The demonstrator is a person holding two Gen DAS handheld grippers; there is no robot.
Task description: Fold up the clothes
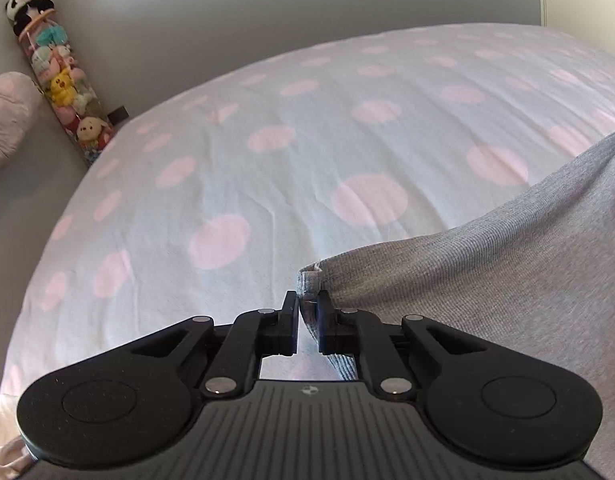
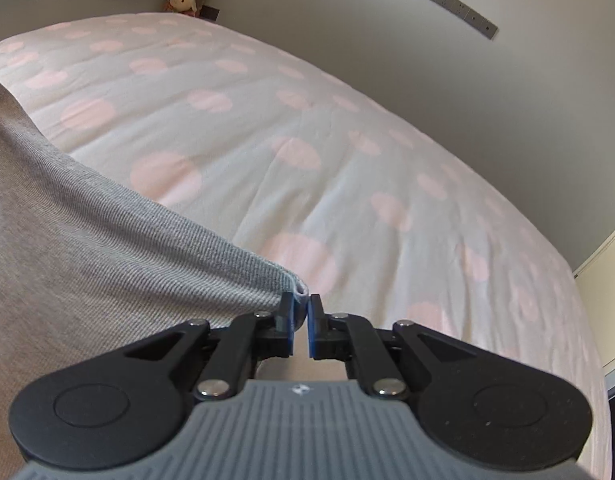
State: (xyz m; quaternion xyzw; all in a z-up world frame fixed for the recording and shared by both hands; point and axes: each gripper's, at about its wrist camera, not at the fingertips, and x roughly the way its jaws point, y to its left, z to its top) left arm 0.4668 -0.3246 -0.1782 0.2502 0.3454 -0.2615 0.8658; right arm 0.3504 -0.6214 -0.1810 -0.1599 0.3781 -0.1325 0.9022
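My left gripper [image 1: 307,304] pinches one corner of the grey garment [image 1: 487,280]; my right gripper [image 2: 301,306] pinches another, cloth spanning between the jaws above the bed [image 1: 267,168].

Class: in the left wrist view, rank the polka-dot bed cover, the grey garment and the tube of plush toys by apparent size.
1. polka-dot bed cover
2. grey garment, enlarged by nearness to the camera
3. tube of plush toys

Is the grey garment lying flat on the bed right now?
No, the grey garment is lifted, its corner pinched in the left hand-held gripper, above the polka-dot bedsheet.
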